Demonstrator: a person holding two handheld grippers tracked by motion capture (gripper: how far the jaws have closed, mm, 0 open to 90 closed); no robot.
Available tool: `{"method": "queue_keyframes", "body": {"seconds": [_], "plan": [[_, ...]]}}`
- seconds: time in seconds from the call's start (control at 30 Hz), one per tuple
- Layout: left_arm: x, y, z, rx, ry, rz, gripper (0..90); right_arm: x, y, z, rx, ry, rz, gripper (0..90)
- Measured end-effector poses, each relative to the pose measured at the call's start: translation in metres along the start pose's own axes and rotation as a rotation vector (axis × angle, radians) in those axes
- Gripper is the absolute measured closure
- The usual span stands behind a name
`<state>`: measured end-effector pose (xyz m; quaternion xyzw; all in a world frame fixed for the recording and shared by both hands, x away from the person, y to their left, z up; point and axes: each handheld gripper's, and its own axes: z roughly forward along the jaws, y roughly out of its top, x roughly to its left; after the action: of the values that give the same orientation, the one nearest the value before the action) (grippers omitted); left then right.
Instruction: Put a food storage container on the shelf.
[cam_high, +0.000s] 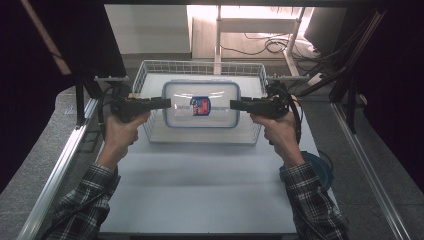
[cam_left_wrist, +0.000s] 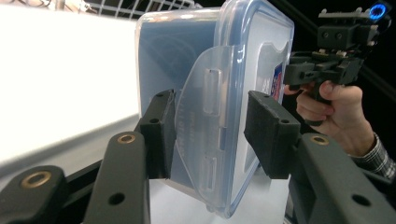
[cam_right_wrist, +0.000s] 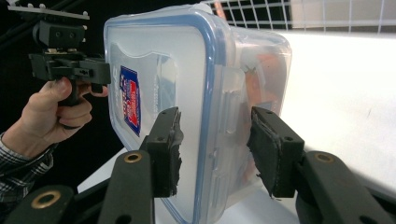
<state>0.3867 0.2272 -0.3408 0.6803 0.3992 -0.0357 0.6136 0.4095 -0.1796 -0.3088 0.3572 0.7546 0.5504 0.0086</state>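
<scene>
A clear plastic container (cam_high: 220, 97) with a blue-rimmed lid and a red and blue label (cam_high: 201, 106) lies in a white wire basket (cam_high: 200, 64). My left gripper (cam_high: 167, 103) is at its left end and my right gripper (cam_high: 232, 104) at its right end. In the left gripper view my left gripper (cam_left_wrist: 210, 130) is open, its jaws astride the lid rim and a swung-out latch flap (cam_left_wrist: 201, 121). In the right gripper view my right gripper (cam_right_wrist: 215, 149) is open, its jaws astride the container's (cam_right_wrist: 187, 70) rim and side latch (cam_right_wrist: 233, 93), with gaps on both sides.
The basket stands at the far end of a white table (cam_high: 200, 190). A round blue object (cam_high: 320, 167) lies by the table's right edge under the right forearm. Metal rails run along both sides. Cables lie on the floor beyond the basket.
</scene>
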Motion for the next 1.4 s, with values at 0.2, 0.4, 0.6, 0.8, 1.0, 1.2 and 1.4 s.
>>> {"method": "queue_keyframes", "body": {"seconds": [0.2,0.4,0.6,0.8,1.0,1.2,1.4], "plan": [[0.009,0.020,0.001,-0.020,-0.004,-0.006,54.5,-0.007,0.018,0.007,-0.007,0.003,0.011,53.6],[0.020,0.031,0.007,-0.028,-0.008,-0.031,54.5,-0.016,0.031,0.013,-0.017,-0.005,0.029,53.5],[0.033,0.035,0.014,-0.033,-0.004,-0.052,54.3,-0.026,0.041,0.020,-0.022,-0.022,0.046,53.4],[0.030,0.039,0.019,-0.012,0.046,-0.023,53.0,-0.033,0.041,0.025,-0.022,-0.025,0.068,52.7],[0.024,0.043,0.023,0.005,0.099,0.012,50.7,-0.033,0.043,0.027,-0.012,-0.051,0.055,51.2],[0.024,0.043,0.025,0.001,0.118,0.033,48.8,-0.033,0.045,0.030,-0.010,-0.071,0.045,50.2],[0.024,0.043,0.027,0.003,0.134,0.058,47.1,-0.035,0.045,0.031,-0.020,-0.070,0.051,49.4]]}}
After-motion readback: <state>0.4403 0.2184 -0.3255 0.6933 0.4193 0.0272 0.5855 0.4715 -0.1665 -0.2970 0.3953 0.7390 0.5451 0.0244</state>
